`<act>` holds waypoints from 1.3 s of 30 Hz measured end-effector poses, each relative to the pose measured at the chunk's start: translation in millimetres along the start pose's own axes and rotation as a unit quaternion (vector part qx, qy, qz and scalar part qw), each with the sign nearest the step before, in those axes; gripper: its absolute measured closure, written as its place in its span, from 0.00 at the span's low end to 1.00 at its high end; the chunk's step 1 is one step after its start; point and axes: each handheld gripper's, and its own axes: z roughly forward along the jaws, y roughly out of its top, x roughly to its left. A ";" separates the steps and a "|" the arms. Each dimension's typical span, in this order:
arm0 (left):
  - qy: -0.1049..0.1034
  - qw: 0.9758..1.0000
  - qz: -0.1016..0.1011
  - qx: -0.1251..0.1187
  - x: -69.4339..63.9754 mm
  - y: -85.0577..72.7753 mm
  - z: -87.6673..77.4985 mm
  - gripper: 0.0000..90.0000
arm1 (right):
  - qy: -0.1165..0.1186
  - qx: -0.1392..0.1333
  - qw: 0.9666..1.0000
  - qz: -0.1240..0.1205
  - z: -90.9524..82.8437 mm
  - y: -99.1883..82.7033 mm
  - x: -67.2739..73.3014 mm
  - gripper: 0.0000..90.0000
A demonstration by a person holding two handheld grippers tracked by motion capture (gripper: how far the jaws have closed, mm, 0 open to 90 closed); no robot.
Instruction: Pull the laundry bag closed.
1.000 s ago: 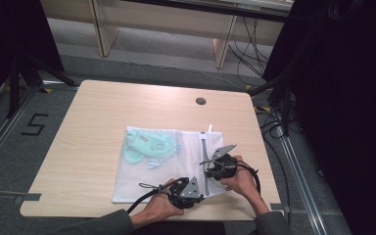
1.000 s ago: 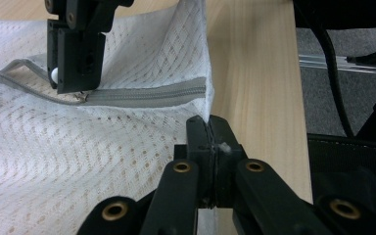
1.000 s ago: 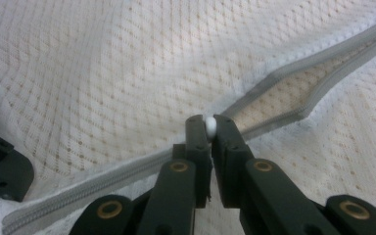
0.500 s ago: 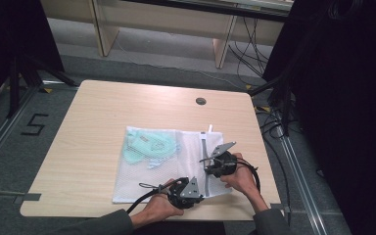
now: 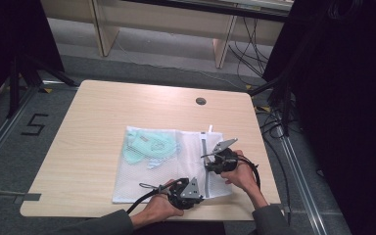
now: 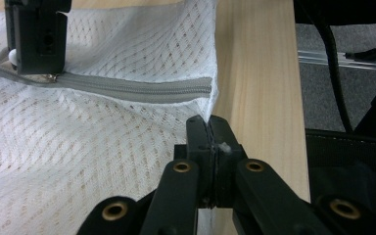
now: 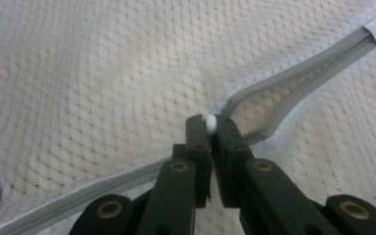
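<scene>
While its jaws pinch the small white zipper pull [image 7: 210, 123] of the white mesh laundry bag [image 5: 156, 183], the right hand-held gripper [image 5: 216, 160] has crept a little way along the grey zipper [image 6: 127, 89] over the last second, drawing slightly nearer to the person; the shift between the high views is small. In the right gripper view the zipper tape lies joined on the near side of the pull and splits into two parted strips beyond it, so the slider seems to be partway along the track, though which way it is being driven cannot be told from this alone. The left hand-held gripper [image 5: 185, 192] has kept its place, clenched on the bag's corner fabric right at the near end of the zipper, by the edge of the worktop [image 5: 103, 107]; it appears to anchor the bag so that the pull can be dragged against tension.

The bag lies flat on the near half of the worktop, with a pale green item [image 5: 147, 145] showing through the mesh at its far left part. A dark round grommet [image 5: 200, 101] sits in the worktop farther back.

As for writing, the bag, the zipper and the hand-held grippers carry no legible brand or label. A large figure "5" [image 5: 35, 124] is marked on the floor to the left of the worktop.
</scene>
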 end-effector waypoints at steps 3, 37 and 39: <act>0.000 1.000 0.003 0.001 0.2 -0.1 -0.5 0.99 | -0.006 -0.010 1.000 0.001 1.0 1.5 -1.8 0.96; -0.006 1.000 -0.004 0.000 -5.3 -0.5 -3.0 0.99 | -0.006 -0.011 1.000 0.006 10.6 12.4 -26.3 0.96; -0.006 1.000 0.009 0.002 -6.0 0.1 -3.0 0.99 | -0.013 0.004 1.000 0.012 9.4 13.0 -28.3 0.96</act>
